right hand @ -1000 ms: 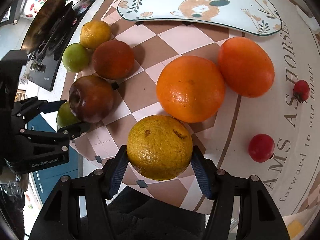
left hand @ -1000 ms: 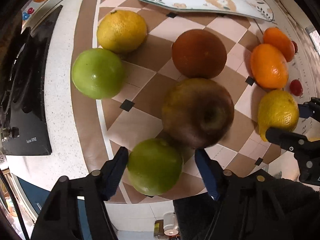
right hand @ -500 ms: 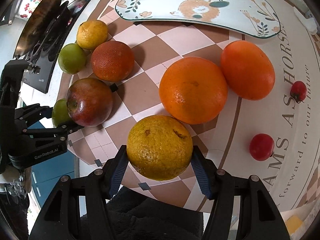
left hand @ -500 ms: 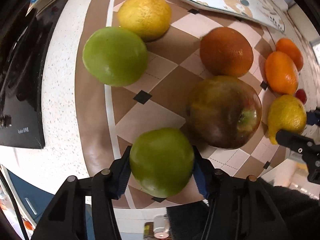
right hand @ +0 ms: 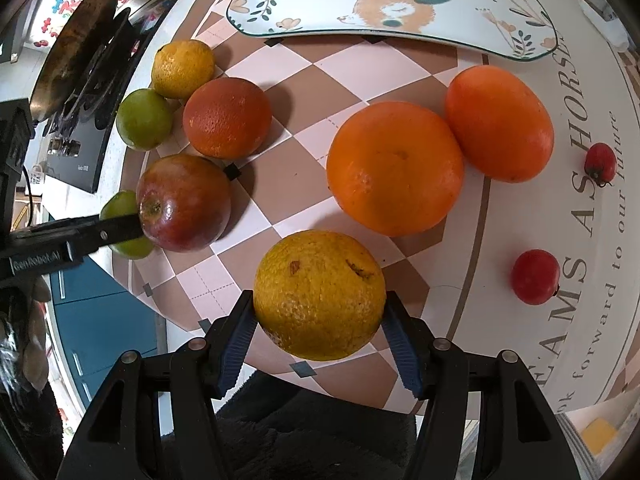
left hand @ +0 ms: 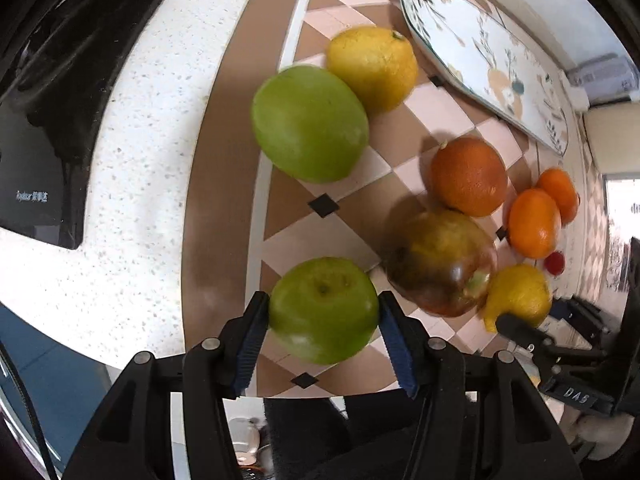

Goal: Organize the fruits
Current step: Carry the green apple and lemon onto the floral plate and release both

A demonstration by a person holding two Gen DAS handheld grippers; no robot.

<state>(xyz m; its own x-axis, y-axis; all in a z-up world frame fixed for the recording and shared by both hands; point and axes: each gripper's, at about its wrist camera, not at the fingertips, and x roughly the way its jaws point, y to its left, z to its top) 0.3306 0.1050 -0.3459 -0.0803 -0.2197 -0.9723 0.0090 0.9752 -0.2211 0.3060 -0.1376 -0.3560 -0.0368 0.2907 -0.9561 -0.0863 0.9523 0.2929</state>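
My left gripper (left hand: 324, 328) is shut on a green apple (left hand: 324, 310) near the mat's front edge. My right gripper (right hand: 320, 320) is shut on a yellow citrus fruit (right hand: 320, 294). On the checkered mat (left hand: 288, 240) lie a second green apple (left hand: 310, 124), a yellow citrus (left hand: 372, 68), a dark orange (left hand: 468, 176), a red apple (left hand: 440, 264), two bright oranges (right hand: 394, 168) (right hand: 500, 122) and two small red fruits (right hand: 534, 276) (right hand: 600, 160). The red apple (right hand: 184, 202) sits right beside the left gripper's finger.
A patterned oval plate (right hand: 396, 4) lies at the back of the mat. A black stove (left hand: 36, 140) stands left on the speckled counter (left hand: 132, 160). The counter's front edge is just below both grippers.
My left gripper closed onto the green apple, then swung leftward with it. The red apple has rolled a little. The right gripper keeps hold of the yellow citrus, barely moving.
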